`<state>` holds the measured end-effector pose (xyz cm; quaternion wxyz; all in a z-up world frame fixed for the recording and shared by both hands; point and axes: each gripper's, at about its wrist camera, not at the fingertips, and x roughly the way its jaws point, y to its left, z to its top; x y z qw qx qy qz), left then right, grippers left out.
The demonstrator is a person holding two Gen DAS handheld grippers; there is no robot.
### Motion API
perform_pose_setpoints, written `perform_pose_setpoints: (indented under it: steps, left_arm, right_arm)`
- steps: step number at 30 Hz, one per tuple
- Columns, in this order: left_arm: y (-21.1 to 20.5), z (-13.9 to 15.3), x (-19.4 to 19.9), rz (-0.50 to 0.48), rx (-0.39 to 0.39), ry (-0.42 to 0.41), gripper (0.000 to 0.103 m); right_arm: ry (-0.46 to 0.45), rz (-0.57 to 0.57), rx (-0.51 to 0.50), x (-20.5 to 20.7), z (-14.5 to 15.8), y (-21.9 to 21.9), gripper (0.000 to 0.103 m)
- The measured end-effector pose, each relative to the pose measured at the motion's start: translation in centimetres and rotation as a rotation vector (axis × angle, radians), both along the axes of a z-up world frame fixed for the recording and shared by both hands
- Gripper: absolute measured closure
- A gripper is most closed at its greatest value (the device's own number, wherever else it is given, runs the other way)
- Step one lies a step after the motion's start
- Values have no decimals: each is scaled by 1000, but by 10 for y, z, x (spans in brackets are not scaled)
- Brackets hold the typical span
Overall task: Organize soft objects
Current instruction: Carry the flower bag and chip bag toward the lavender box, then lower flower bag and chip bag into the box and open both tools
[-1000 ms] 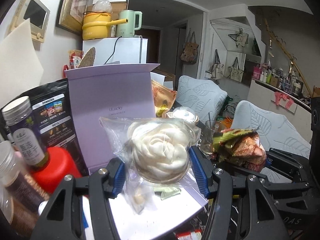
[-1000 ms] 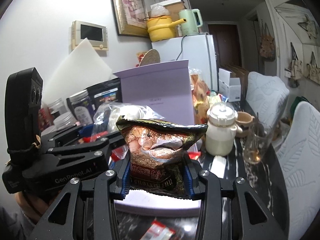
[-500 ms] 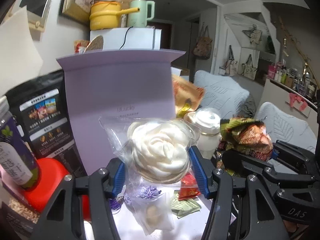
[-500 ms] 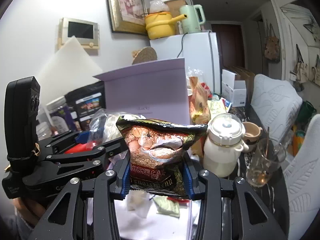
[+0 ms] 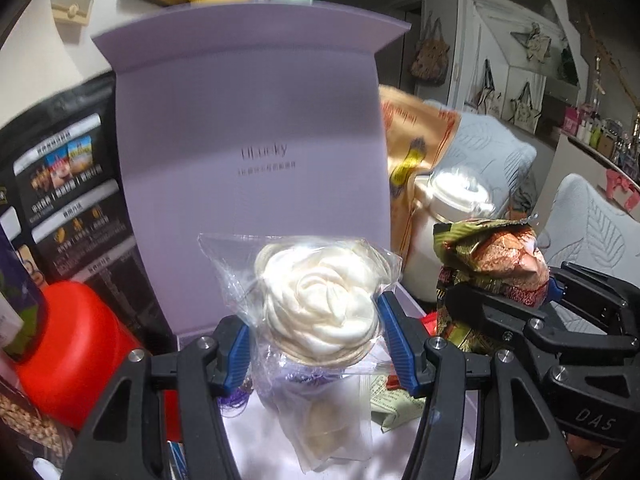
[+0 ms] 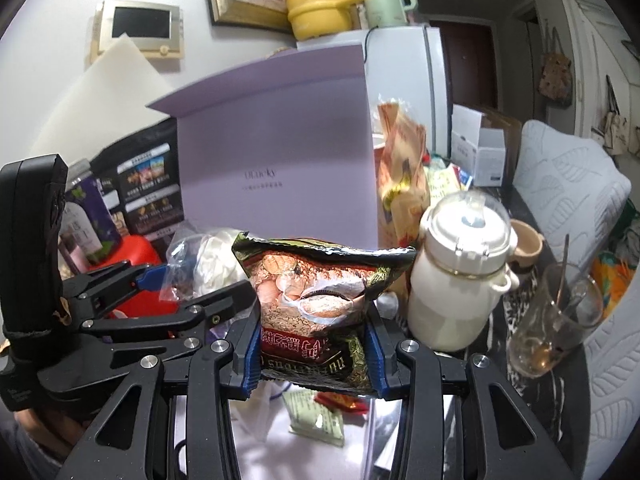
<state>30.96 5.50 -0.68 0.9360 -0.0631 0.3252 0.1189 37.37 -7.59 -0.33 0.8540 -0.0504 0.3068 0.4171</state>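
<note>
Lilac box [image 5: 256, 152] lies open just beyond both sets of jaws, the white bun packet [image 5: 320, 304] clamped in the left gripper [image 5: 316, 340], the snack bag [image 6: 320, 304] clamped in the right gripper [image 6: 314, 354]; lowering and release are judged next.

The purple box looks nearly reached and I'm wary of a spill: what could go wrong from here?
1. The left gripper pinches the bun bag only at its middle; its loose tail hangs low and could snag on the purple box.
2. The right gripper holds the snack bag right beside the white jar and glass; a swing could knock them.
</note>
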Motion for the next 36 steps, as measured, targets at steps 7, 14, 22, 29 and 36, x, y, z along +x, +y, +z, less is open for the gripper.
perform_pose_setpoints:
  steps: [7, 14, 22, 29, 36]
  left_arm:
    - [4, -25, 15, 24, -21, 100, 45]
    - [6, -45, 26, 36, -30, 167, 45]
    - [15, -64, 38, 69, -33, 218, 45]
    - [19, -79, 53, 87, -69, 268, 41]
    - [23, -85, 59, 102, -91, 305, 30]
  right_arm:
    - [70, 9, -52, 13, -18, 5, 61]
    - [115, 0, -102, 22, -36, 11, 61]
    - [147, 15, -149, 21, -56, 19, 61]
    - [155, 8, -180, 23, -67, 25, 61]
    - [152, -5, -191, 23, -70, 27, 59]
